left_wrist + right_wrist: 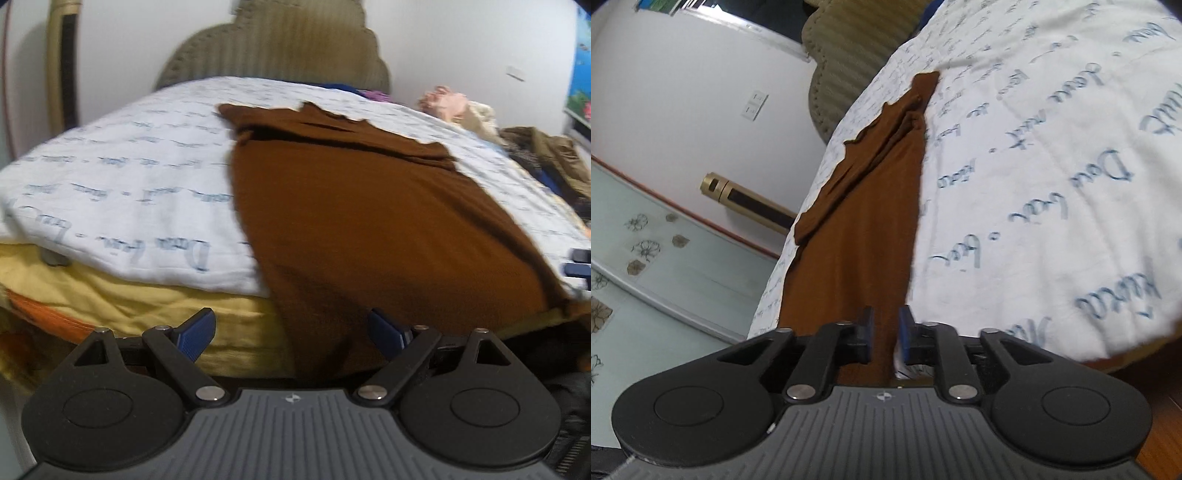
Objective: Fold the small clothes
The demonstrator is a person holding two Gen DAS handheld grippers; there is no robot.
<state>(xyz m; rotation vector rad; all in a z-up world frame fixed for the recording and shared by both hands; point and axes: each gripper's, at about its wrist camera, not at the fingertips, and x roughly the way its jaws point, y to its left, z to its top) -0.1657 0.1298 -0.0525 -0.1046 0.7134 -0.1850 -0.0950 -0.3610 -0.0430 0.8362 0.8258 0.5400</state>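
A brown garment lies flat on a white cloth with blue handwriting print, its near hem hanging over the front edge. My left gripper is open, its blue pads on either side of the hanging hem without touching it. In the right wrist view the same brown garment runs away from me, one side folded over. My right gripper is nearly closed, pinching the garment's near edge between its blue pads. The right gripper's tips show at the left view's right edge.
A yellow blanket lies under the white cloth. A wicker headboard stands behind. A pile of clothes sits at the far right. A wall with a socket and a glass panel are to the left.
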